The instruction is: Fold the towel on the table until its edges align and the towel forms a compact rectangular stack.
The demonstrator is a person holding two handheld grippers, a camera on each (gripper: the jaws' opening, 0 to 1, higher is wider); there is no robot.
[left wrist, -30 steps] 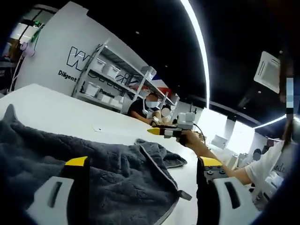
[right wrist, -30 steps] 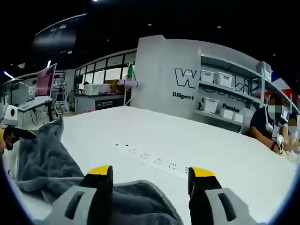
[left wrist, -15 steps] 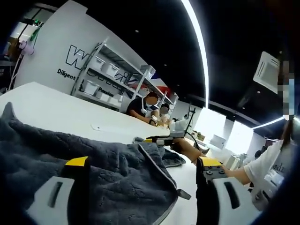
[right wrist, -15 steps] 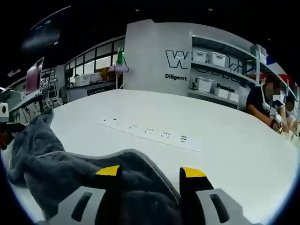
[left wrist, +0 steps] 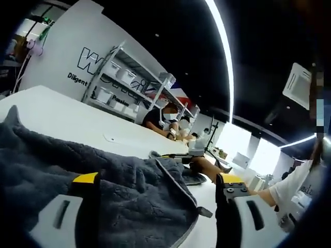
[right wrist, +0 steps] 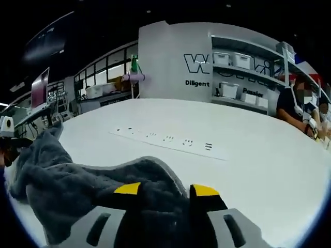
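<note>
Left gripper view has the left tool (left wrist: 155, 191) low over the dark grey towel (left wrist: 103, 175), its two yellow-tipped jaws standing wide apart with nothing caught between them; the crumpled cloth lies under and between them, heaped across the white tabletop (left wrist: 62, 116). The towel's pale-edged border runs down between the jaws to a small hanging loop (left wrist: 203, 212) near the right jaw. Beyond the heap, the right tool (left wrist: 178, 156) comes in from the right, held in a person's hand (left wrist: 199, 164), and its yellow tips sit at the far corner of the towel, where the cloth peaks up. A small white card (left wrist: 110, 138) lies flat on the tabletop farther back. In the right gripper view, the right tool (right wrist: 161, 190) has its jaws drawn close together with a fold of the towel (right wrist: 93, 181) pinched between them; the grey cloth rises right into the narrow gap and fills it. From there the towel trails off to the left in rumpled folds, one corner lifted near the left tool (right wrist: 10, 144) at the far left edge. A white power strip (right wrist: 168, 140) lies across the tabletop (right wrist: 258, 155) well beyond the towel. Behind it stand a grey wall with lettering (right wrist: 199, 64), shelves with white bins (right wrist: 243, 57), and a seated person (right wrist: 292, 106) at the right.
</note>
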